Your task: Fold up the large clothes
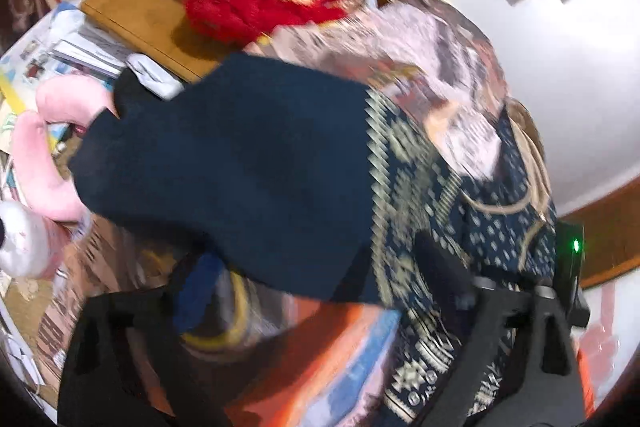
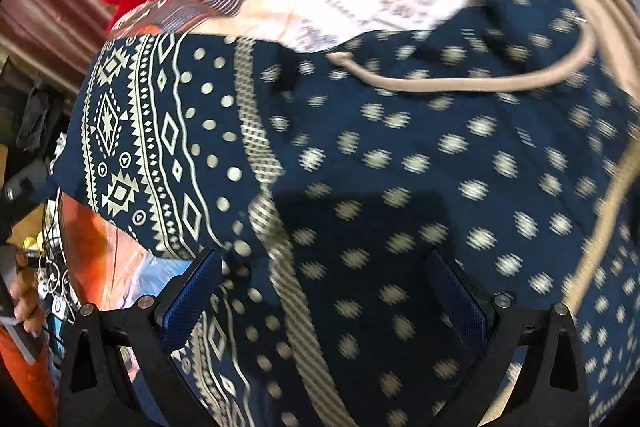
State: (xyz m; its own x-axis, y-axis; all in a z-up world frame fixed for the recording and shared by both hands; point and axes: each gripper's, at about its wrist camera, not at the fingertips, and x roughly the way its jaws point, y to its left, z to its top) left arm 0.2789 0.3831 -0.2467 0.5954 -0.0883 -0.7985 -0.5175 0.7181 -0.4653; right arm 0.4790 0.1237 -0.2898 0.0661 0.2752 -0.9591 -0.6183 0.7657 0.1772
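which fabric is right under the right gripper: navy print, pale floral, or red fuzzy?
The navy patterned garment, cream dots and geometric border; right gripper straddles it.

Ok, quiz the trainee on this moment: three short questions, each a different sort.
1. True or false: the right gripper has its jaws shut on the patterned navy garment.
2. What colour is the plush toy lying beyond the garment? A red, B green, C yellow.
3. Fill in: the right gripper's pads are ____ in colour.
Key: 1 false, the jaws stand open over the cloth; 2 A; 3 blue.
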